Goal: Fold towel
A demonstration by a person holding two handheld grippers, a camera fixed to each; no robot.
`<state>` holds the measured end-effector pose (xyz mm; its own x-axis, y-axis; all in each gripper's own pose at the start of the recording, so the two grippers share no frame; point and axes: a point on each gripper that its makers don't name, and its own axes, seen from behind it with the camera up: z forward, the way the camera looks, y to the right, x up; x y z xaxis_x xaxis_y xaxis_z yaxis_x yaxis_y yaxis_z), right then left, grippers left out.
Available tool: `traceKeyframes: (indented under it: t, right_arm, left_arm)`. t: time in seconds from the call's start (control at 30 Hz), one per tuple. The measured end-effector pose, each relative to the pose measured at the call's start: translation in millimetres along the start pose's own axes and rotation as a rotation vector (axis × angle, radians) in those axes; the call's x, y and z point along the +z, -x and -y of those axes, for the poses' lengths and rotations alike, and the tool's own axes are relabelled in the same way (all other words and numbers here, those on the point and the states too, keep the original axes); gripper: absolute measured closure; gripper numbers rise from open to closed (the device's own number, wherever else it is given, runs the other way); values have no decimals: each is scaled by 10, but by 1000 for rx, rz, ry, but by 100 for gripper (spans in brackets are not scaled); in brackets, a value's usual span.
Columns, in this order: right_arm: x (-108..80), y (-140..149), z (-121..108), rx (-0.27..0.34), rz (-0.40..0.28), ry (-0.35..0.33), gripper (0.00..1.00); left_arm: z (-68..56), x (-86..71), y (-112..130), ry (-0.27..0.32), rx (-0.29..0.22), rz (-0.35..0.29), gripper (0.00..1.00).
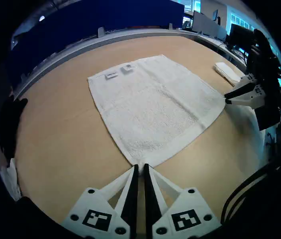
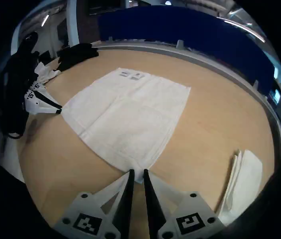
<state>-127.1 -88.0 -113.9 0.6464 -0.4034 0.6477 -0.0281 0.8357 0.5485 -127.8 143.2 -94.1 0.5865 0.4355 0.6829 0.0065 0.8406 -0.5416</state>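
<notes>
A white towel (image 1: 152, 107) lies flat on the table (image 1: 61, 131), with a gripper at each near corner.

The left gripper (image 1: 139, 167) has its fingers drawn narrow, pinching the near left corner. The right gripper (image 2: 137, 172) is closed the same way on the near right corner. Each one also shows in the other's view, tips at its corner. Two small tags (image 1: 118, 71), perhaps labels, sit on the far edge. A folded cloth (image 2: 244, 179) lies well apart on the right, and a dark cloth (image 2: 77, 53) lies far left.
</notes>
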Motion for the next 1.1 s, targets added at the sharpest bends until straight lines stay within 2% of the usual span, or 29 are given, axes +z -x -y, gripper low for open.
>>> traceKeyframes:
  t: [0.17, 0.37, 0.8, 1.1]
  right_arm:
    - [-92, -91, -12, -12, -12, 2, 82]
    - [-252, -270, -4, -22, -40, 0, 82]
    - [-714, -595, 120, -6, -91, -14, 82]
    - [-1005, -686, 217, 5, -97, -32, 82]
  left_arm:
    - [-34, -64, -17, 4, -27, -5, 90]
    - [-44, -214, -95, 1, -50, -26, 90]
    - [-103, -701, -296, 20, -113, -58, 90]
    - [-192, -988, -426, 38, -124, -78, 90]
